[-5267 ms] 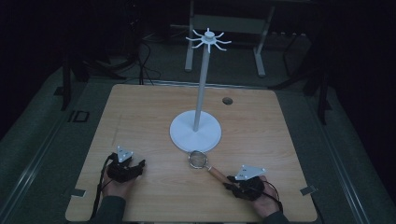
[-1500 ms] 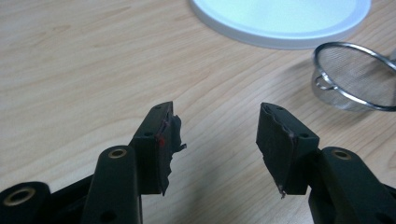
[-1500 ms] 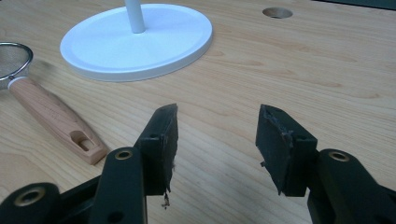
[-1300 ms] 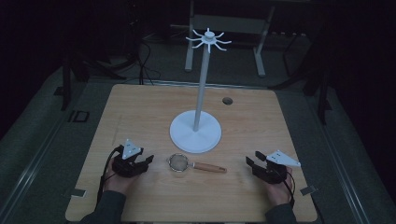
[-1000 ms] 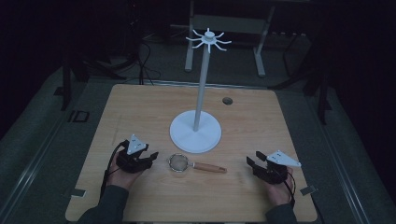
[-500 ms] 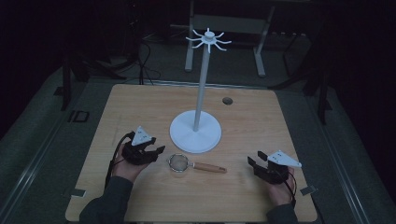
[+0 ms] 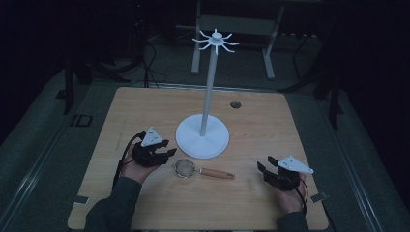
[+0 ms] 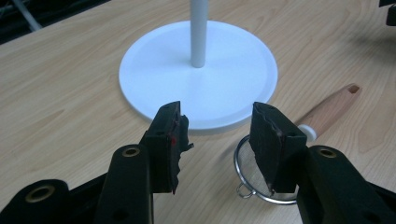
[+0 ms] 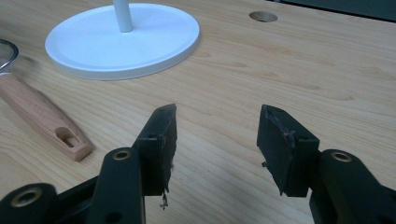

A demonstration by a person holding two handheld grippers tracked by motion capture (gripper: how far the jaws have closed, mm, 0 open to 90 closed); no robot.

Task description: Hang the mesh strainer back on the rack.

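Your left gripper (image 8: 217,135) stands wide open just before the small round metal strainer with a wooden handle (image 8: 299,140), which lies flat on the desk (image 7: 145,111) beside the white stand with hooked top (image 7: 202,137). Your right gripper (image 9: 215,140) waits apart, also open, holding nothing, probably leaving room for the pick.

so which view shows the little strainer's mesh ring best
The high view: the whole strainer lies unobstructed, ring and wooden handle, near the stand base. The left gripper view is closer, but the left gripper has one jaw across the ring. The right gripper view catches just the ring's edge and the handle.
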